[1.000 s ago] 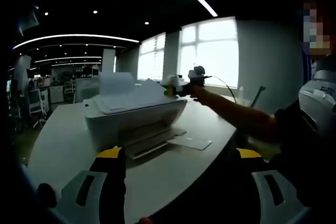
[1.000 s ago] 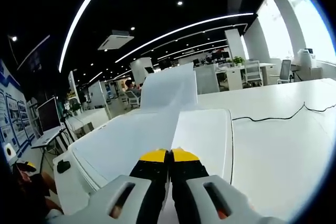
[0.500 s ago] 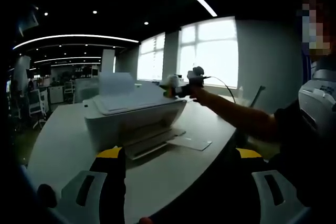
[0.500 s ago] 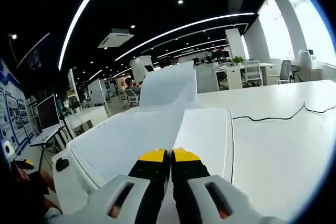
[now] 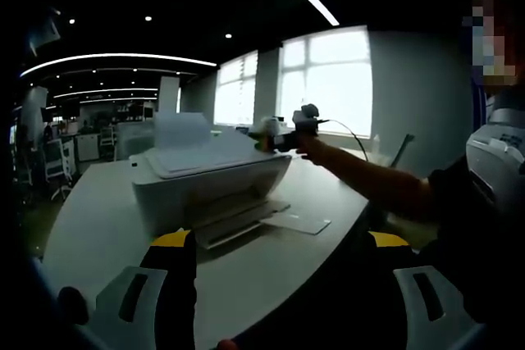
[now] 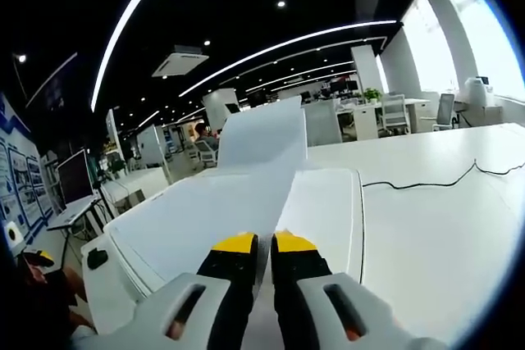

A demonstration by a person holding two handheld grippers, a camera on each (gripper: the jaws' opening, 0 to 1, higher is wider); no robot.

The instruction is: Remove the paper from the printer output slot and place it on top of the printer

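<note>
A white printer (image 5: pixel 205 190) stands on a white table (image 5: pixel 90 227), with its output tray (image 5: pixel 246 223) pulled out toward me. A white sheet of paper (image 5: pixel 209 153) lies flat on its top. My right gripper (image 5: pixel 267 130), held on a person's outstretched arm, hovers at the printer's right top edge. In the right gripper view the paper (image 6: pixel 197 223) covers the printer lid (image 6: pixel 328 202), and my right gripper (image 6: pixel 263 243) has its yellow-tipped jaws slightly apart over the sheet's near edge. My left gripper (image 5: pixel 279 242) stands wide open, low in front of the printer, holding nothing.
The printer's upright input tray (image 6: pixel 262 133) rises behind the lid. A black cable (image 6: pixel 426 179) runs across the table to the right. A flat white panel (image 5: pixel 297 223) lies by the output tray. Another grey machine (image 5: pixel 496 161) stands at the far right. Office desks and chairs fill the background.
The right gripper's jaws have parted from shut to a narrow gap, and the sheet's raised edge has settled flat on the printer top. The left gripper has not moved.
</note>
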